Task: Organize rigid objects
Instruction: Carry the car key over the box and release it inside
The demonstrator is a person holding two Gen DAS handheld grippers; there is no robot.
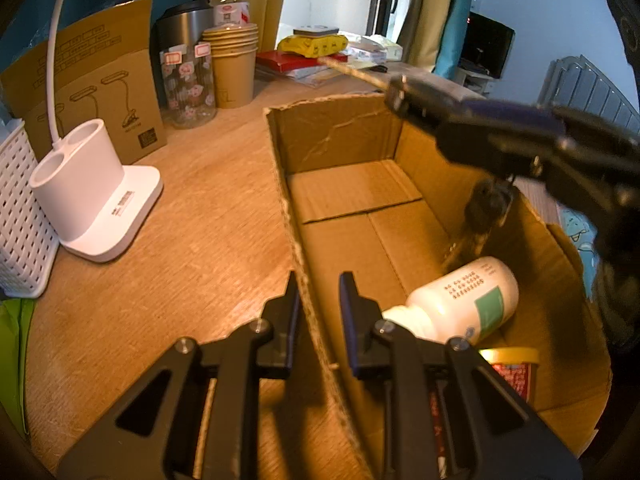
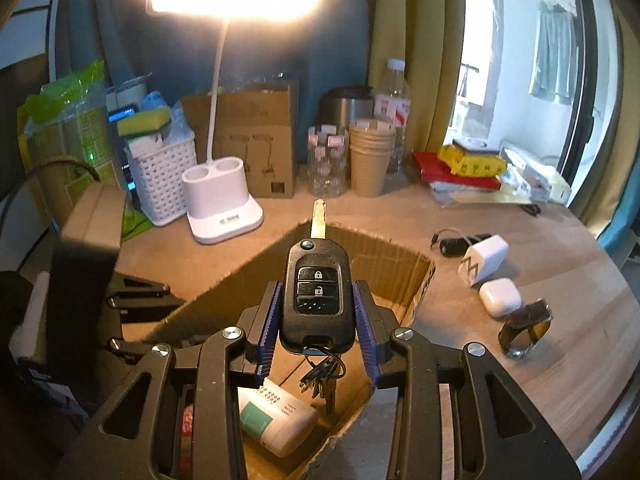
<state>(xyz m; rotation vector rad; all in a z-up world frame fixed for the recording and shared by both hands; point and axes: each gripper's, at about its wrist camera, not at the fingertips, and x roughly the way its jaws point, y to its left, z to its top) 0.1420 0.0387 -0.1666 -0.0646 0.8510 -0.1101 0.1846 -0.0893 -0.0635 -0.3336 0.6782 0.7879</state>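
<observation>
Gripping a black flip car key (image 2: 317,295) by its sides, the right gripper's (image 2: 317,308) fingers hold it above the open brown cardboard box (image 1: 332,140) on the wooden worktop (image 1: 192,208). The left gripper (image 1: 319,312) pinches the box's near wall, fingers narrow. A white plastic bottle (image 1: 464,300) lies inside.

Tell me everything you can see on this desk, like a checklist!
Surface: wooden desk, lit by a lamp.
Job's things: cardboard box holds a white bottle and a red jar; car key held over the box.
Clutter: charger, earbud case, ring-shaped thing, paper cups, white basket.
Grippers: left gripper clamps the box wall; right gripper grips the key.
Cables: dark cord by the charger.
Surroundings: curtains, window.
</observation>
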